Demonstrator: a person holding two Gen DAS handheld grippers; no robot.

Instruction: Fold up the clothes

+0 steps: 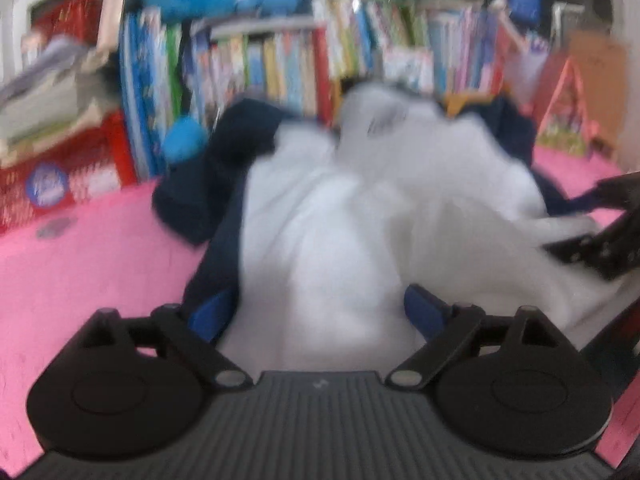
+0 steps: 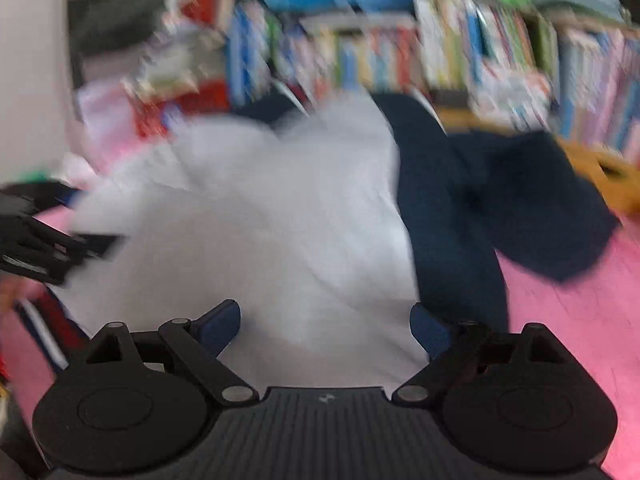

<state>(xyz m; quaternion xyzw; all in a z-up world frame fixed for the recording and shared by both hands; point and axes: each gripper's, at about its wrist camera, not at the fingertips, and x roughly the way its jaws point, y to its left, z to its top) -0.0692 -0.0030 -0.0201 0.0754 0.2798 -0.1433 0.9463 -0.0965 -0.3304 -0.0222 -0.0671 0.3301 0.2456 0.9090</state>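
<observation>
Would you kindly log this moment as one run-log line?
left hand-held gripper: open, empty | right hand-held gripper: open, empty | white-and-navy garment: crumpled on pink surface | fold: unfinished

Both wrist views were evenly and softly lit, with no hard shadows and no glare. Motion blur smeared nearly everything beyond the camera mounts: the white garment (image 1: 340, 220) lost its fold detail and the row of books (image 1: 280, 64) dissolved into coloured streaks, more strongly in the right view. Fisheye distortion bowed the shelf lines, and dark vignetting cut the corners. Only the black gripper housing stayed sharp.
</observation>
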